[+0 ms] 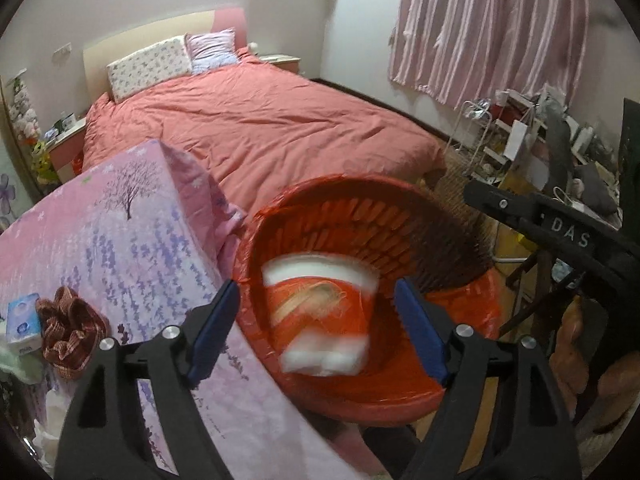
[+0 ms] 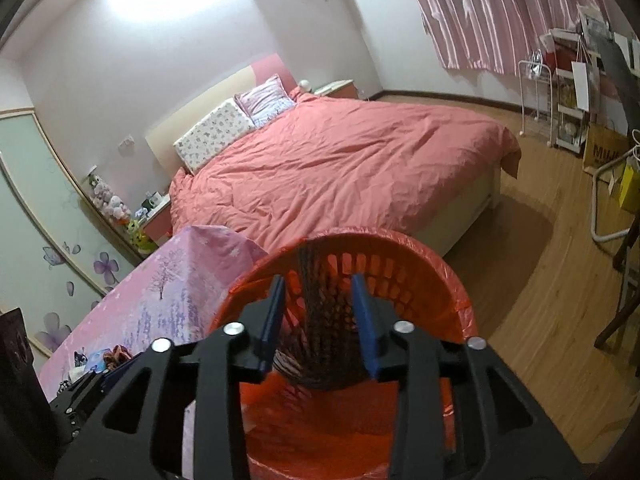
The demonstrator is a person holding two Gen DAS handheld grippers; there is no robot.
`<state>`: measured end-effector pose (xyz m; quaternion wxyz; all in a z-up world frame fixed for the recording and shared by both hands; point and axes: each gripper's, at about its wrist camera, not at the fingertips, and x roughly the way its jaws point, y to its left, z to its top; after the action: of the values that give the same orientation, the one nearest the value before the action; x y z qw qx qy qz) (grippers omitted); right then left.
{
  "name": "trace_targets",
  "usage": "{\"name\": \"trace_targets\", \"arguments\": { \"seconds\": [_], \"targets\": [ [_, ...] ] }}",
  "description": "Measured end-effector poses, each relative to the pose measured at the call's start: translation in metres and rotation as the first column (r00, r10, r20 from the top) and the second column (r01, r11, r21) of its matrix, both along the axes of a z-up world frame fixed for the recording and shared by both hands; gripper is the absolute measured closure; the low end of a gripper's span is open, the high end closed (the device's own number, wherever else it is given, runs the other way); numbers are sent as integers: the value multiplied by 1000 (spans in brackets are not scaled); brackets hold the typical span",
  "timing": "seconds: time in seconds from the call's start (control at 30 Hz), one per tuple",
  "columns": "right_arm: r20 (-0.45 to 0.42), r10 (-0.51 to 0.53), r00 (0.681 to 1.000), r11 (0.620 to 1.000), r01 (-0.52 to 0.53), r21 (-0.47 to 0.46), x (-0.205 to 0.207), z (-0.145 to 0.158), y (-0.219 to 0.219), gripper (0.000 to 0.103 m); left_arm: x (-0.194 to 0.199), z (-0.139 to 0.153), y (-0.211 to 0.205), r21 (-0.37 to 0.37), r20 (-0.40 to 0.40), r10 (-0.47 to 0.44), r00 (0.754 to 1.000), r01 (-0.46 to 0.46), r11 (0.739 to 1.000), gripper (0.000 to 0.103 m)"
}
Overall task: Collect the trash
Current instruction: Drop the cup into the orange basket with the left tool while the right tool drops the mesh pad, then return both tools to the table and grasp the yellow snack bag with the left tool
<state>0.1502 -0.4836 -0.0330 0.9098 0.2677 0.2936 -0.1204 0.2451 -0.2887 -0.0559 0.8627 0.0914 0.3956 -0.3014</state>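
The left gripper [image 1: 318, 328] is angled downward over the one red bin [image 1: 360, 392], jaws wide apart. Between them, blurred and clear of both pads, a red-and-white noodle cup [image 1: 320, 320] sits inside the bin. The right gripper [image 2: 318, 326] also points down into the bin [image 2: 440, 272] from the right, jaws partly open; a dark knitted piece [image 2: 320, 320] hangs between the pads, and contact cannot be determined. The bin, lined with a red bag, stands near, just right of a table under a pink flowered cloth [image 1: 120, 232]. On the cloth's left: one tissue pack [image 1: 22, 320] and one red checked cloth [image 1: 72, 328]. Beyond: one bed [image 1: 260, 128] with two pillows [image 1: 150, 66].
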Motion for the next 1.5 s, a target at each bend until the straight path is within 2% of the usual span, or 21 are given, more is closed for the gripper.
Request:
{"name": "trace_targets", "arguments": {
  "seconds": [0.33,0.53,0.67,0.83,0.93,0.97,1.07,1.13,1.17,1.33,1.47,1.5],
  "targets": [
    [-20,-15,1000,996,13,-92,-21,14,25,53,-6,11,49,29,39,95,995,-96,995,23],
    [-25,24,999,990,-27,-141,-22,24,53,52,-28,20,104,40,71,169,983,-172,984,23],
    [-45,69,997,983,-75,-165,-21,23,81,52,-39,26,151,31,77,245,966,-248,968,23],
    [-77,134,988,969,-147,-198,-19,17,121,52,-51,33,218,37,121,362,924,-369,929,23],
    [-93,172,981,959,-188,-210,-17,14,145,52,-55,34,264,43,147,448,882,-458,888,23],
    [-98,186,978,955,-203,-215,-15,13,154,52,-55,33,284,43,146,486,862,-496,867,23],
    [-108,222,969,943,-241,-229,-14,10,176,52,-49,23,326,46,106,559,822,-566,823,24],
    [-116,252,961,933,-273,-233,-13,8,195,52,-45,17,342,43,76,584,808,-588,808,25],
    [-119,266,957,929,-287,-232,-13,7,202,52,-40,10,351,44,51,597,800,-599,799,29],
    [-141,332,933,904,-357,-235,-14,2,241,52,-21,-14,367,38,-46,606,795,-604,796,45],
    [-154,365,918,892,-392,-223,-14,-1,264,52,-9,-28,376,10,-115,595,796,-598,802,77],
    [-156,375,914,889,-403,-217,-13,-2,270,52,-8,-31,378,5,-119,596,794,-600,800,78]
  ]
}}
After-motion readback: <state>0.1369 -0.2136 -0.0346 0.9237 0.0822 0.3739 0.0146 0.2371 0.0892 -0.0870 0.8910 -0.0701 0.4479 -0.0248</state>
